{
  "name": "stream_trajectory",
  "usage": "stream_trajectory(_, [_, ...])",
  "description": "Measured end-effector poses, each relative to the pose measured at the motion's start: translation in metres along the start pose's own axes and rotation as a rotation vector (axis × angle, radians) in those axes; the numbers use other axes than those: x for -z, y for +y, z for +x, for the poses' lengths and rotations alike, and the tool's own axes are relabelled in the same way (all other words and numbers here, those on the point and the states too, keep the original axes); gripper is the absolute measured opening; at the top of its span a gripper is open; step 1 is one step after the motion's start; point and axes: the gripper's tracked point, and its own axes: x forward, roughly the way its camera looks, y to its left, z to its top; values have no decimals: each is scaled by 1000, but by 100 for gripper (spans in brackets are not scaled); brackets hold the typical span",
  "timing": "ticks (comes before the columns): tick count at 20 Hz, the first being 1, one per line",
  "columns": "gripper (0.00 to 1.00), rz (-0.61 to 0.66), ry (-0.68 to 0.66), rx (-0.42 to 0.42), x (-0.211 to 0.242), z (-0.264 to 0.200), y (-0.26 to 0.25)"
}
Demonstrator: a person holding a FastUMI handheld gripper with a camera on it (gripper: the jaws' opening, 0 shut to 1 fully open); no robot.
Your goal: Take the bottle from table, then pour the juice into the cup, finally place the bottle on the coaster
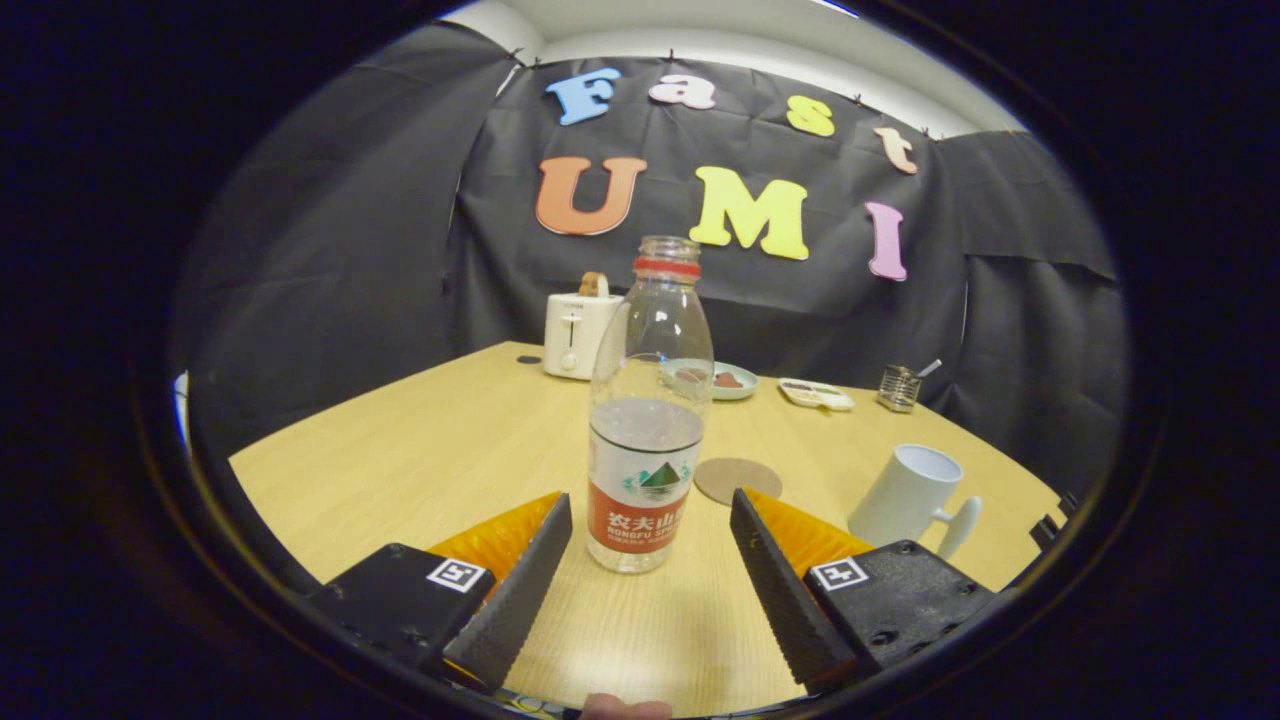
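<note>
- Gripper (650, 520) fingers spread wide, bottle (648, 420) upright between the tips, untouched.
- Coaster (737, 480) at one o'clock behind the bottle.
- Cup (908, 495) at two o'clock.

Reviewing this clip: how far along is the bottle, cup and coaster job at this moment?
Nothing looks done yet. The bottle stands uncapped on the table, liquid inside, untouched. In hand: the tool is open, its fingers either side of the bottle's base without pressing on it, so the grasp is being lined up. Left: grip, lift, pour into the white cup, then set the bottle on the round coaster behind it.
</note>
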Motion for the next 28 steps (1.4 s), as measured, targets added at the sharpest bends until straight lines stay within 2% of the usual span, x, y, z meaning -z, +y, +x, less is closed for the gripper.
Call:
stream_trajectory(8, [100,-68,-2,-21,-7,34,9])
stream_trajectory(13, [100,-72,-74,-55,-12,31,7])
stream_trajectory(15, [97,-49,-78,-55,-11,35,4])
stream_trajectory(18, [86,-26,-89,-80,-15,35,6])
stream_trajectory(20, [83,-12,-89,-86,-17,32,2])
stream_trajectory(23, [78,87,-71,-92,-23,27,-6])
stream_trajectory(28, [75,378,-73,-121,-53,10,-20])
